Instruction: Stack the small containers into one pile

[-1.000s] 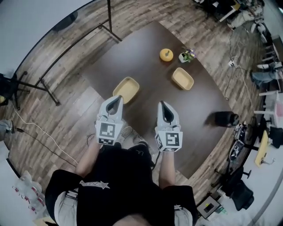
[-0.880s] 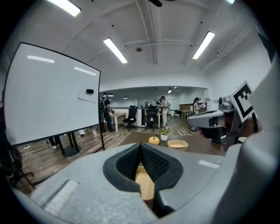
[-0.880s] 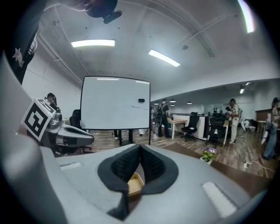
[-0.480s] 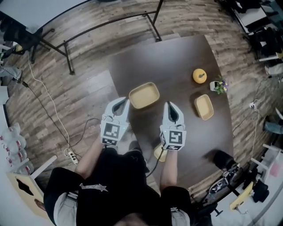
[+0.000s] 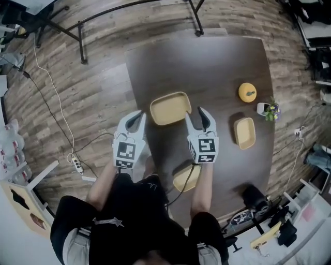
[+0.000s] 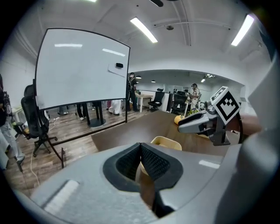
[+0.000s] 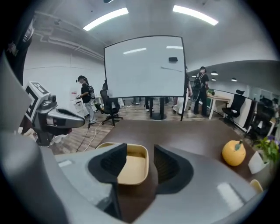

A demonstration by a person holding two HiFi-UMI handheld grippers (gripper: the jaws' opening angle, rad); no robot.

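Three shallow yellow containers lie on the dark table: the largest container sits near the front left, a second container at the right, and a third container at the near edge under my right arm. My left gripper is shut and empty, just left of the largest container. My right gripper is open, its jaws having just been opening. It hangs at that container's right end, which shows past the gap, with the pads not on it.
An orange pumpkin-shaped thing and a small potted plant stand at the table's right. A whiteboard stand is beyond the far edge. A black object lies at the near right corner; a power strip lies on the floor.
Both grippers have come down and forward to flank the largest container. The head view has swung, bringing the third container near the table's front edge into sight.
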